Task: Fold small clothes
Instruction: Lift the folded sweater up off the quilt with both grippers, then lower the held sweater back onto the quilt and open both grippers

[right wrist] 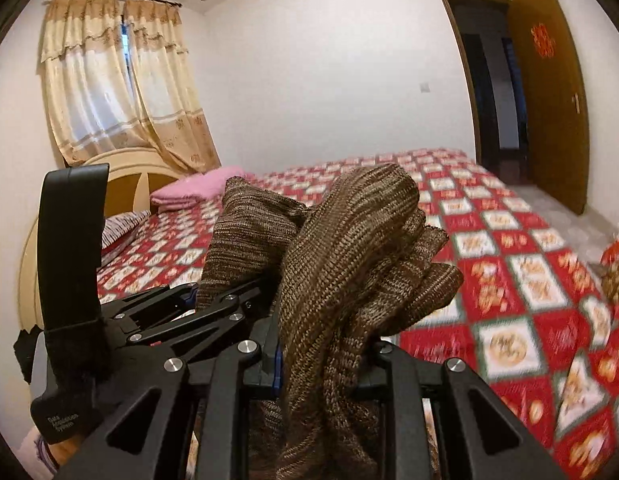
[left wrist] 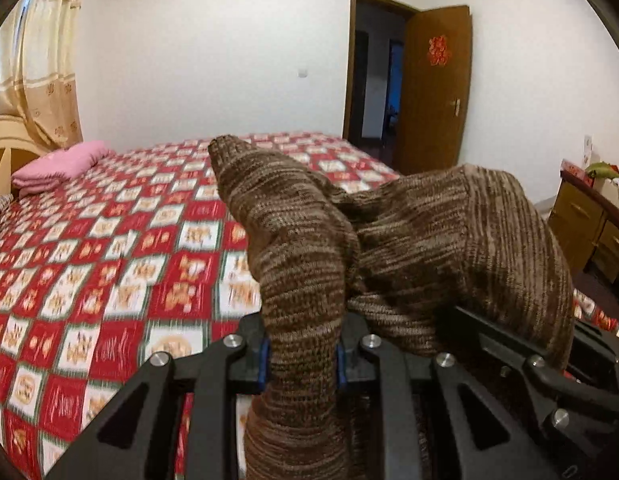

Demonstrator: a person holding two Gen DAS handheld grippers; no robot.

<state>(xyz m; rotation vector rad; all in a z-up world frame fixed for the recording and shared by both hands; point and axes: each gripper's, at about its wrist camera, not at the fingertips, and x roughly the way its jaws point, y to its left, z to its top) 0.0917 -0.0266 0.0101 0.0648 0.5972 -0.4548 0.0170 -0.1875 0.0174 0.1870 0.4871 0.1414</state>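
Both sets of jaws are clamped on one brown knit garment [left wrist: 309, 264]: the left gripper [left wrist: 303, 364] pinches a bunched edge, and the right gripper [right wrist: 321, 356] pinches another, so the cloth hangs bunched above the bed [left wrist: 89, 264]. To fold well, I judge the two should draw apart to spread it flat before lowering. A red checked bedspread [right wrist: 521, 280] fills the lower frame; a pink folded blanket [left wrist: 61, 166] lies left, and an open door [right wrist: 549, 96] stands upper right.
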